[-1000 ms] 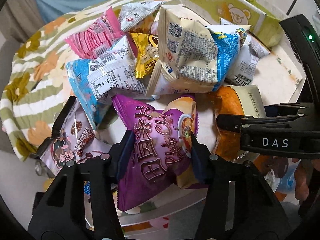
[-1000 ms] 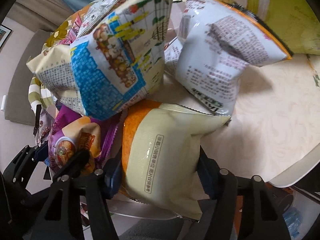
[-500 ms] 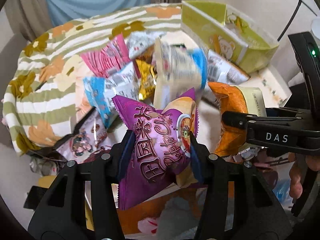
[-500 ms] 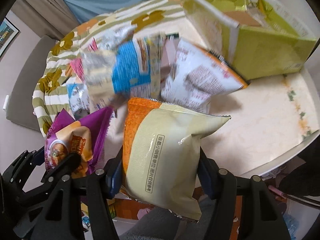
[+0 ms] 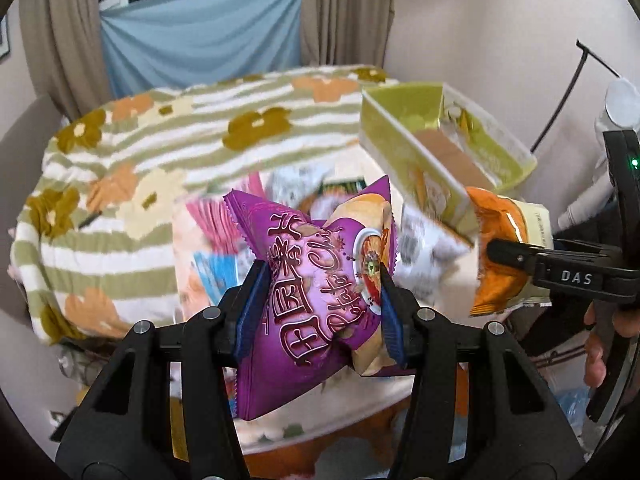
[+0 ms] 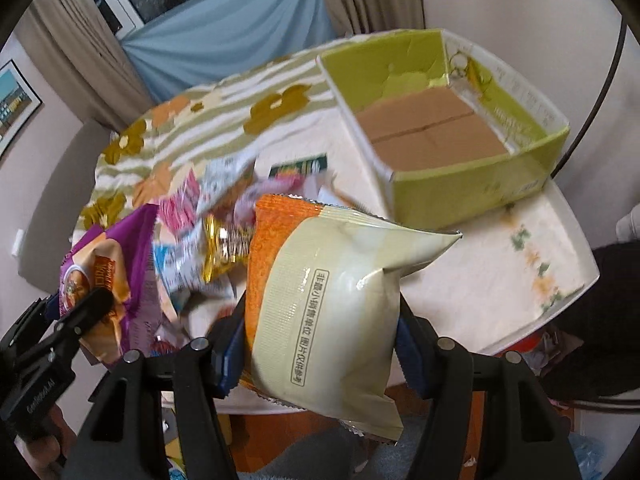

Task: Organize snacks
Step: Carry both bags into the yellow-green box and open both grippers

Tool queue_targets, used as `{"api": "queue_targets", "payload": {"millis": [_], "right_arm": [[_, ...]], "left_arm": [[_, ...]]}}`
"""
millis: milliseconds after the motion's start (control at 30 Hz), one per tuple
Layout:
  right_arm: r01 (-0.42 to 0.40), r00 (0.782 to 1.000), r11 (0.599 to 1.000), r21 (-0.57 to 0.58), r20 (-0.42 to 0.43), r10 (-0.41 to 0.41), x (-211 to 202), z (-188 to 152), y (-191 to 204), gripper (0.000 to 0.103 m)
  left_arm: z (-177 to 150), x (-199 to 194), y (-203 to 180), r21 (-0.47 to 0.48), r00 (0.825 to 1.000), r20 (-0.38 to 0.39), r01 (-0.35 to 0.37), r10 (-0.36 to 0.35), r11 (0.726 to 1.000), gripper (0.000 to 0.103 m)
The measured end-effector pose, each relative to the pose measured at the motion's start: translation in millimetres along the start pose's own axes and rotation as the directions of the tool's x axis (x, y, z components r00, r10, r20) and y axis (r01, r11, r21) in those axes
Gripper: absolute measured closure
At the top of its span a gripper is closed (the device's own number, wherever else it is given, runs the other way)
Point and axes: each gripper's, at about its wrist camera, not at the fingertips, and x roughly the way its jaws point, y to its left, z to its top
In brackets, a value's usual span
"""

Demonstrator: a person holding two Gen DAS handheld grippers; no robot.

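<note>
Both tongs pinch bags clear of the table. Leftmost, the left gripper (image 5: 320, 304) squeezes a purple chip bag (image 5: 316, 292) above the snack pile (image 6: 208, 232) on the flowered cloth (image 5: 160, 152). Next, the right gripper (image 6: 320, 340) clamps an orange-and-cream bag (image 6: 332, 300) over the table's near edge. Rightmost, the green box (image 6: 472, 184) stands open-topped, bare tabletop (image 6: 480, 280) before it.
</note>
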Motion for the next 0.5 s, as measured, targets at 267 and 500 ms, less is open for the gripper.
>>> {"api": "queue_targets", "payload": {"millis": [267,500], "right_arm": [[-0.028,0.998,0.998,-0.054,0.054,0.031,-10,79,-33,0.044],[-0.075,0.996,0.987,-0.141,0.041,0.082,3,167,-80,0.044]], "left_arm": [[75,21,-31,-0.016,0.997,0.063,-0.034,0.035,0.999,0.055],[150,68,-85,-0.068,0.996,0.074,-0.047,0.052,0.997,0.055]]}}
